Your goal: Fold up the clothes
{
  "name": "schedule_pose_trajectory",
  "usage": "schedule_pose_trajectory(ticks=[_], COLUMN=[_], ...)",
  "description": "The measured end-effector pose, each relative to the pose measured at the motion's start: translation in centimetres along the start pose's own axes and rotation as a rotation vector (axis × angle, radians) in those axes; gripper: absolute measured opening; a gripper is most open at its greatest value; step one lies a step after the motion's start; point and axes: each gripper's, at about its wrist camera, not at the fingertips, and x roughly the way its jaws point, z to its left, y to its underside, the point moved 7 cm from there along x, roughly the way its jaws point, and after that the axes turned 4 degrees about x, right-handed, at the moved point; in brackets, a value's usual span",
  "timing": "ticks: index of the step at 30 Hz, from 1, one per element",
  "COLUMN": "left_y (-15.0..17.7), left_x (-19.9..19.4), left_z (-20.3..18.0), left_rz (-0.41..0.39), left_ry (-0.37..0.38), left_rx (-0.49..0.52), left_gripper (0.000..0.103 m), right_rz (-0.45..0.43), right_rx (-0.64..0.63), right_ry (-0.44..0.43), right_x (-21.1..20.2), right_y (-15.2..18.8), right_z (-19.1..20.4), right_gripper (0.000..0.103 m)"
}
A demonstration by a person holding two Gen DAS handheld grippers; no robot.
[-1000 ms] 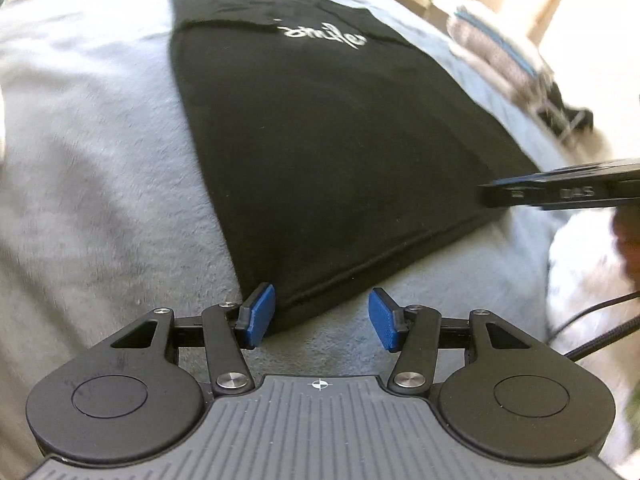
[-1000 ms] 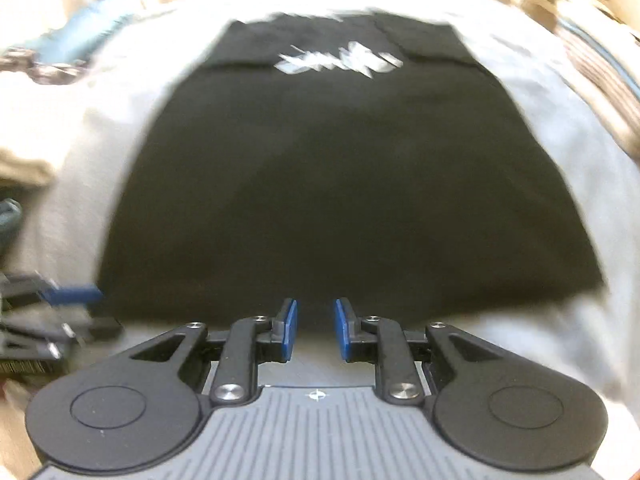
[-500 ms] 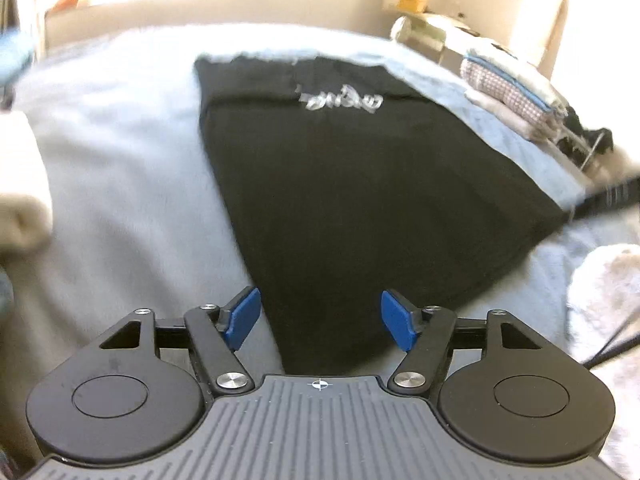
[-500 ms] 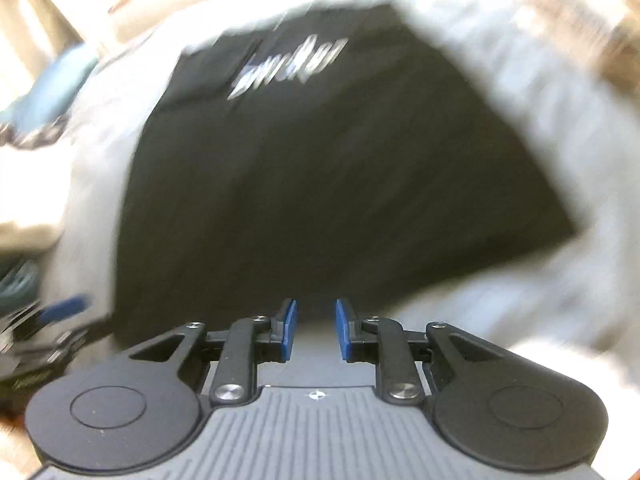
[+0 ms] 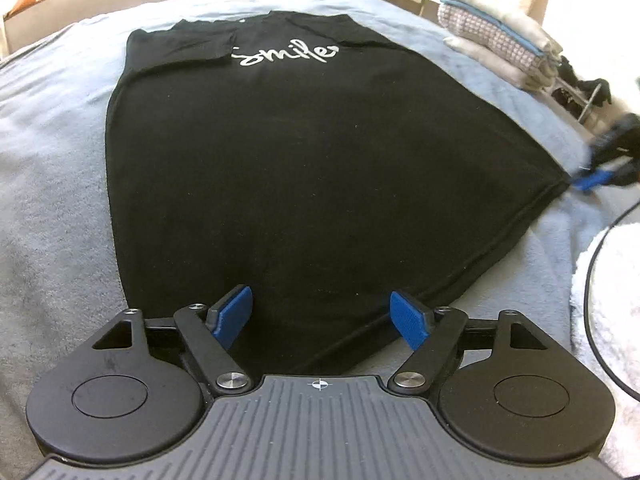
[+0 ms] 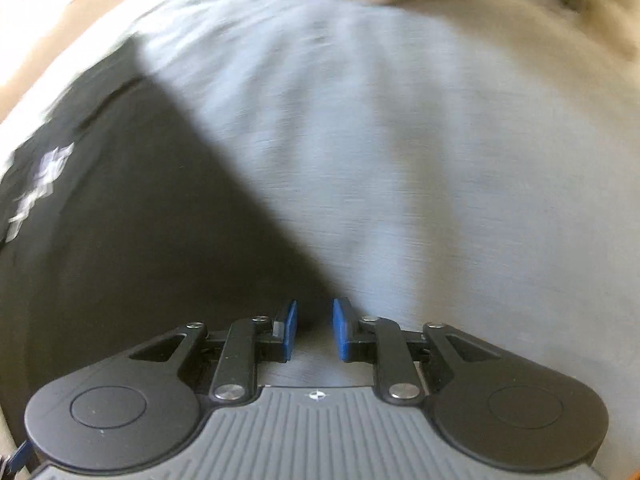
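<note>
A black T-shirt (image 5: 304,168) with white script lettering lies flat on a grey blanket (image 5: 52,184), sleeves folded in. My left gripper (image 5: 322,318) is open wide, its blue pads straddling the shirt's near hem corner. My right gripper (image 6: 314,330) is partly open with a narrow gap and holds nothing; it sits at the shirt's other bottom corner (image 6: 308,292). It also shows in the left wrist view (image 5: 600,178) at the far right, blurred. The shirt fills the left of the right wrist view (image 6: 120,220).
A stack of folded clothes (image 5: 496,36) sits at the back right. A white fluffy fabric (image 5: 612,300) with a black cable (image 5: 592,280) over it lies at the right. The right wrist view is motion-blurred.
My left gripper has opened wider and moved over the hem's left corner. My right gripper has swung right to the shirt's right bottom corner, with grey blanket now ahead of it.
</note>
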Motion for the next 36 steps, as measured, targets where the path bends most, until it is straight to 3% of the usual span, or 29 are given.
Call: schedule_pose_trajectory(ticks=[5,12,14,18,22,26,29,31,34,35,36], left_y=[0.5,0.2,0.6,0.6,0.5,-0.1,-1.3,-1.3,-0.8,-0.8,-0.8], left_x=[0.6,0.3,-0.4,-1.7,-2.9,-4.8,-4.9,-5.1,-5.5,-5.4,-5.1], left_z=[-0.4,-1.8,-1.3,0.3,1.9,0.6,-0.1,-0.3,0.3,0.9,1.4], left_rz=[0.047,0.092,0.080,0.058,0.038,-0.037,-0.066,-0.063,-0.097,-0.125,-0.123], left_ry=[-0.089,-0.104,-0.057,-0.103,-0.166,-0.268,-0.259,-0.242,-0.205,-0.215,-0.231], left_rx=[0.063,0.137,0.101,-0.001,-0.103,0.055,0.075,0.106,0.127,0.112,0.088], left_gripper=[0.082,0.083,0.083,0.083,0.083,0.083,0.083,0.083,0.085,0.093,0.094], right_rz=[-0.068,-0.171,-0.200,-0.263,-0.234,-0.228,-0.226,-0.160,-0.145,-0.158,-0.176], right_rx=[-0.022,-0.090,-0.110,-0.123,-0.191,-0.250,-0.237,-0.244,-0.270,-0.290,-0.310], right_ry=[-0.172,-0.465,-0.549,-0.534,-0.459,-0.443,-0.358,-0.338,-0.413,-0.420,-0.425], right_x=[-3.6,-8.2,-9.6,-9.1,-7.0,-7.2,-7.0,-6.8,-7.6,-7.8,-8.1], right_y=[1.5,3.5,4.1,6.2,8.6,10.2,10.9,11.5,13.0,13.5,14.1], right_z=[3.1,9.1,10.8,12.1,13.0,13.3,13.0,13.2,14.3,14.7,15.2], right_gripper=[0.026,0.034,0.034,0.035,0.036,0.035,0.036,0.036,0.036,0.036,0.036])
